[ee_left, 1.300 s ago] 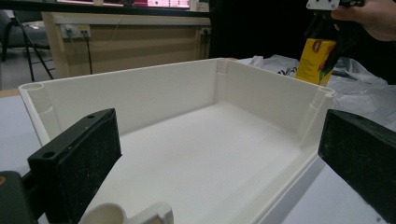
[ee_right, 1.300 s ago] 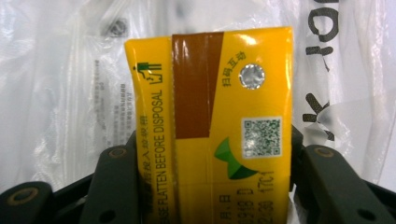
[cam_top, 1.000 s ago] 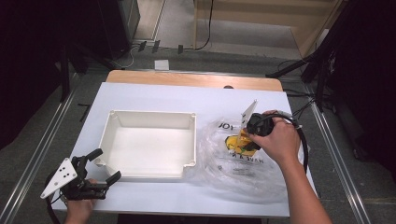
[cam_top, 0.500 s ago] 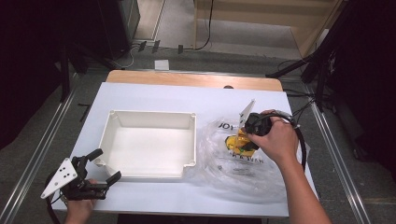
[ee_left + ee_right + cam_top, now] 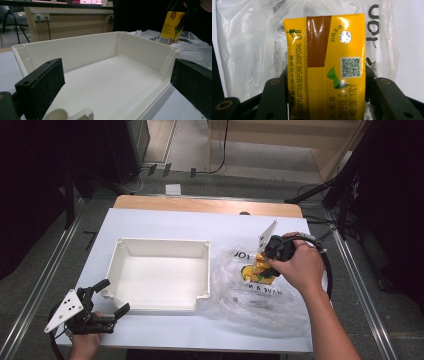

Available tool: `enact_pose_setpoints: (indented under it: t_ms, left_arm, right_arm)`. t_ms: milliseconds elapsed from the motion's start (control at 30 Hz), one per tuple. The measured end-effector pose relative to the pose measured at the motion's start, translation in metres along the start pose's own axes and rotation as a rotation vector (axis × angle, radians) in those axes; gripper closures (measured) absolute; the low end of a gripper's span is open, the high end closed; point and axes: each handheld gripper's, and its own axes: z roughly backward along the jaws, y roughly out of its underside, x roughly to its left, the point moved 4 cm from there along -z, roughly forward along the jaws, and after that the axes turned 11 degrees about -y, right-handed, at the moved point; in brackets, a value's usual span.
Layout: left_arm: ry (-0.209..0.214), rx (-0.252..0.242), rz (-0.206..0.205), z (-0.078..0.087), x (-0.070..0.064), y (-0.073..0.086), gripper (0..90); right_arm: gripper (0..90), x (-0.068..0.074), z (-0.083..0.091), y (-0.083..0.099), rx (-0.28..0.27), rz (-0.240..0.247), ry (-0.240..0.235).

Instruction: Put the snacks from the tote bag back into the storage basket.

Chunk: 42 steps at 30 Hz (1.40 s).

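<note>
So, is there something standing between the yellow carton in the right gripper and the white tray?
Nothing visible blocks it. The right gripper holds the yellow carton above the clear plastic bag. Between it and the white tray stands only the tray's own near wall. The tray's floor is bare.

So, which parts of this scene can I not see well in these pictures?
- Juice carton: in the right gripper view its lower end is cut off by the bottom edge and the right gripper covers its sides; in the high view the hand hides most of it.
- Plastic bag: its printed words are too small and creased to read in the high view.
- White tray: the left gripper covers its near corners in the left gripper view.
</note>
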Motion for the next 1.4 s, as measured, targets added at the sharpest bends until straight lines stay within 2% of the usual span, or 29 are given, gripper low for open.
enact_pose_setpoints:
  t_ms: [167,267,333,400,500,567,600,733,900,1333,1400]
  left_arm:
    - [-0.003,-0.002,0.000,0.000,0.000,0.000,0.0]
    - [-0.002,-0.001,0.002,0.001,0.000,0.000,0.0]
    - [-0.004,-0.004,0.004,0.001,0.000,0.000,0.0]
    - [-0.007,-0.002,0.007,0.001,0.000,0.000,0.0]
    - [-0.006,-0.005,0.006,0.001,0.000,0.000,0.0]
    - [-0.007,-0.004,0.006,0.001,0.000,0.000,0.0]
    - [-0.008,-0.004,0.006,0.000,0.000,0.000,0.0]
    - [-0.018,0.000,-0.001,-0.001,0.000,0.000,0.0]
    - [-0.017,-0.006,0.007,0.000,0.001,0.000,0.0]
    - [-0.021,-0.012,0.007,0.001,0.001,0.000,0.0]
    - [-0.025,-0.012,0.008,0.001,0.001,0.000,0.0]
  right_arm:
    - [52.0,-0.001,0.000,-0.002,-0.010,0.003,0.006]
    - [52.1,0.001,0.003,-0.005,0.002,-0.006,0.006]
    - [52.1,0.000,0.004,-0.007,-0.005,0.013,0.006]
    - [52.1,0.002,0.006,-0.009,-0.012,0.003,-0.002]
    - [52.1,0.003,0.008,-0.014,-0.021,0.023,0.002]
    - [52.1,0.005,0.008,-0.015,-0.017,0.003,-0.007]
    - [52.1,0.003,0.008,-0.017,-0.025,0.029,-0.005]
    - [52.1,0.006,0.007,-0.025,-0.013,0.018,-0.022]
    - [52.1,0.005,0.011,-0.039,-0.023,0.048,-0.022]
    - [52.1,0.008,0.011,-0.055,-0.035,0.062,-0.030]
    - [52.1,0.009,0.011,-0.062,-0.038,0.081,-0.036]
